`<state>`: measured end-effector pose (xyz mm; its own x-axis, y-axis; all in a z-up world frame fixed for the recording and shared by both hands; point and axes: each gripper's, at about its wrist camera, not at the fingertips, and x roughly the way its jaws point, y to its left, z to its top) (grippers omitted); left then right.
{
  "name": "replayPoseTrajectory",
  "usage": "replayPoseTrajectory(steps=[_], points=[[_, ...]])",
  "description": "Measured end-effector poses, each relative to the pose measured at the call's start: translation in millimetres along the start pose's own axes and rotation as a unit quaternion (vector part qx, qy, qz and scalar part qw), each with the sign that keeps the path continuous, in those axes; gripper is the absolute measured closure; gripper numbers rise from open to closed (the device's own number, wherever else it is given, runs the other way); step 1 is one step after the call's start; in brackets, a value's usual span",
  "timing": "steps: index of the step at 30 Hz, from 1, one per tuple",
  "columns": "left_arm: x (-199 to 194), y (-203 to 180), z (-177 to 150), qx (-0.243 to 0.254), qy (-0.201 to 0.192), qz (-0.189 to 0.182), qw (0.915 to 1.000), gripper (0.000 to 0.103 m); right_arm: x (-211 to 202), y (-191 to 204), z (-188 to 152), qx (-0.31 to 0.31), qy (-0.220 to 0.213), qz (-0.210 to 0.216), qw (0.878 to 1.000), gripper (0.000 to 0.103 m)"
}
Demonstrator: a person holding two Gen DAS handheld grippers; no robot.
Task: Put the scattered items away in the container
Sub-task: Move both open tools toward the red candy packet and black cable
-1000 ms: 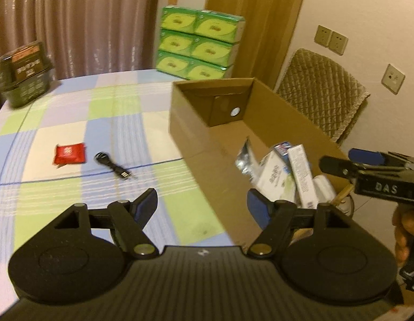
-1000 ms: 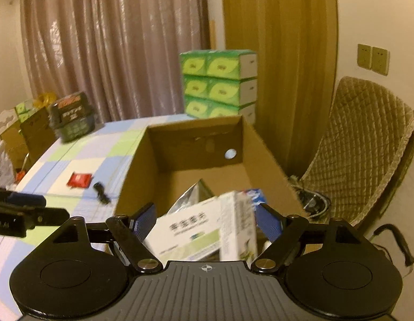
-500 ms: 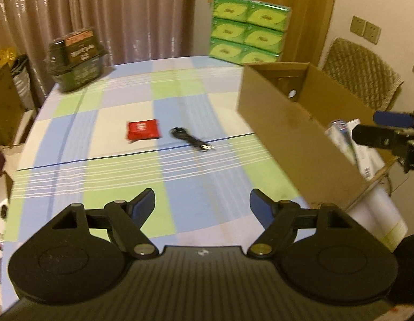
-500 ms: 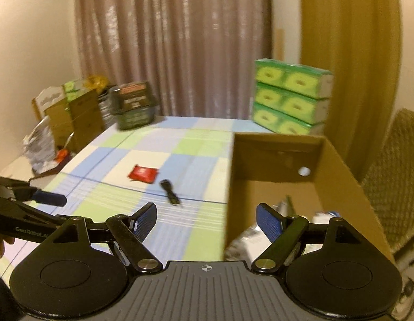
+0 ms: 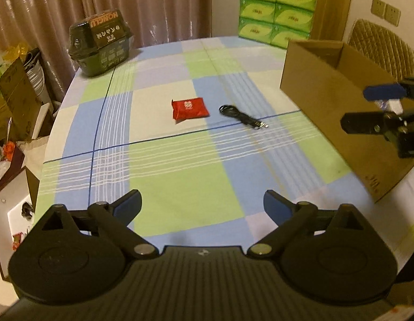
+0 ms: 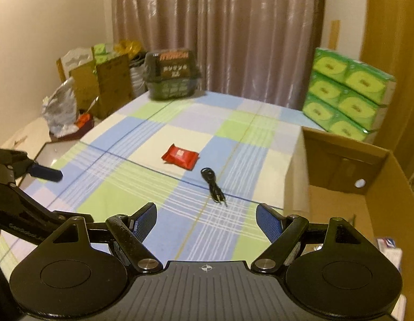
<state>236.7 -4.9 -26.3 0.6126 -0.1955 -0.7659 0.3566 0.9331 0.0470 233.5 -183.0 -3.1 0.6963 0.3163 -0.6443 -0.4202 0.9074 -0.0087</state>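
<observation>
Two items (packet [image 5: 190, 107], cable [image 5: 241, 116]) unboxed

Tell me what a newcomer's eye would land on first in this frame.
Probably the red packet lying mid-table on the checked cloth, with a coiled black cable just to its right. The cardboard box sits at the table's right edge, and stacked green tissue packs stand behind it.

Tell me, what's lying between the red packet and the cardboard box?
A coiled black cable lies between the red packet and the box, clearest in the left wrist view.
</observation>
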Motion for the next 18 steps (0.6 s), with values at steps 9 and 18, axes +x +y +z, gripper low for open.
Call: replayPoseTrajectory(steps=[9,18], points=[[33,29,19,0.068,0.001,-0.005,0.9977,0.001,65,-13,26,-0.033,0.039,-0.005,0.999,0.025],[89,35,66,0.188,-0.026,-0.055,0.9803,0.002,139,-22,47,-0.093,0.103,0.011,0.990,0.043]])
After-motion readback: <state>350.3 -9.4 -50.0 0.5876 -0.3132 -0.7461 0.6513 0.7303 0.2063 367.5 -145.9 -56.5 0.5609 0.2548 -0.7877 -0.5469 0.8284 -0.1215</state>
